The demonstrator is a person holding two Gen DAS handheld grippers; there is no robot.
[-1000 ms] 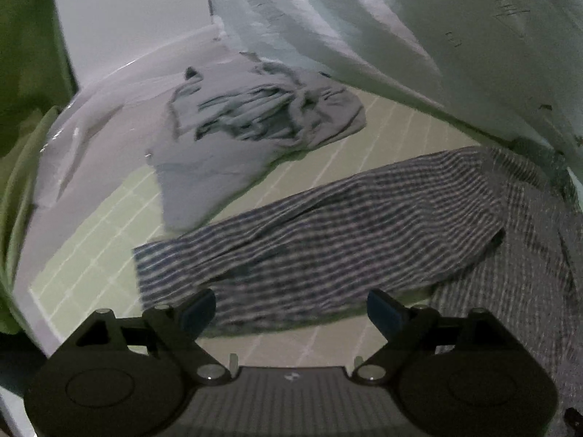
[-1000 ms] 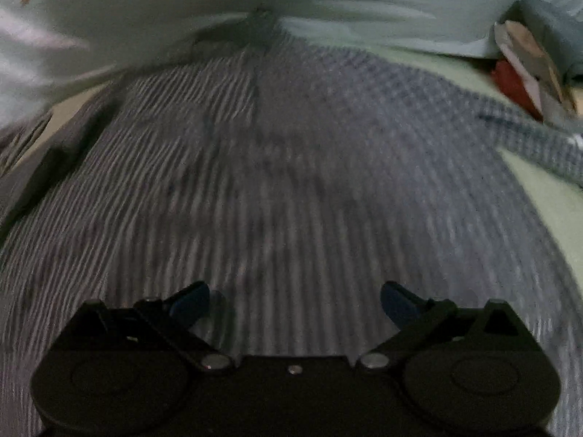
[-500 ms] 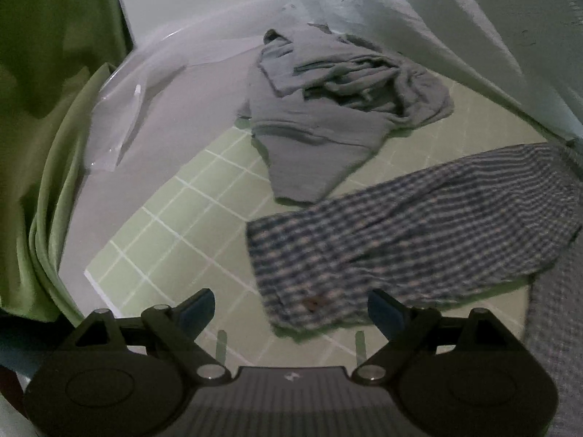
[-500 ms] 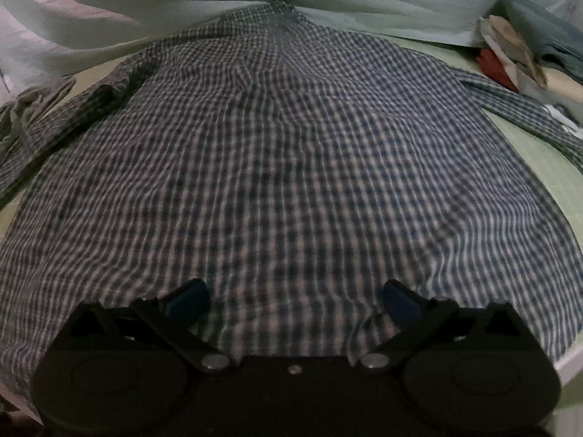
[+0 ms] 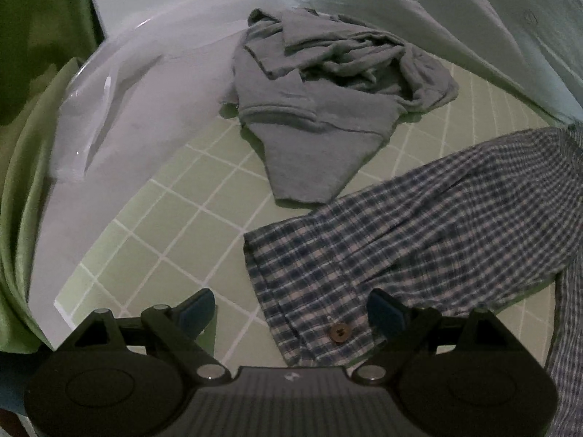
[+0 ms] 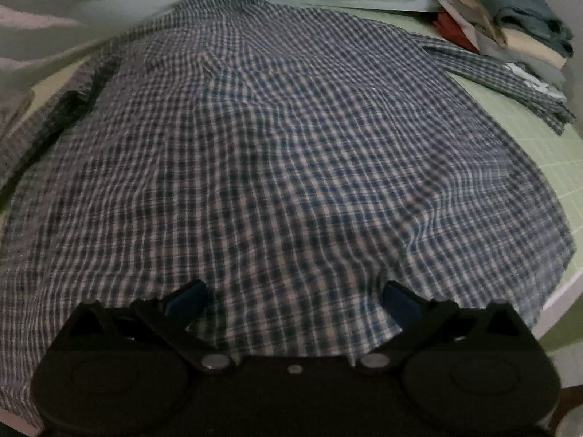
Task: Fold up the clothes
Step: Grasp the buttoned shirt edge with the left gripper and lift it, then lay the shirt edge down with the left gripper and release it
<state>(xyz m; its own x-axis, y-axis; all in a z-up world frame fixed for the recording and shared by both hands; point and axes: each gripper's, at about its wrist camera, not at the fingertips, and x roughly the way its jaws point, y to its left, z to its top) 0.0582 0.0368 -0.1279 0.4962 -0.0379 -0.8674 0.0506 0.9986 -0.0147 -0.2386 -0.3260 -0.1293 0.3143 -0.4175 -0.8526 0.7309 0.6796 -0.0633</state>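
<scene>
Checked shirt lies spread flat on the green grid mat over the counter, collar at the far side, hem near. Left tongs wide open, empty, hovering over the shirt's left sleeve cuff, cuff button between the fingers. Right tongs also wide open, empty, low over the near hem, fingers on or just above the fabric, cannot tell which. Right sleeve stretches far right toward a stack of folded clothes. Crumpled grey shirt sits far from the cuff, just beside the sleeve. Green cloth hangs at left edge.
</scene>
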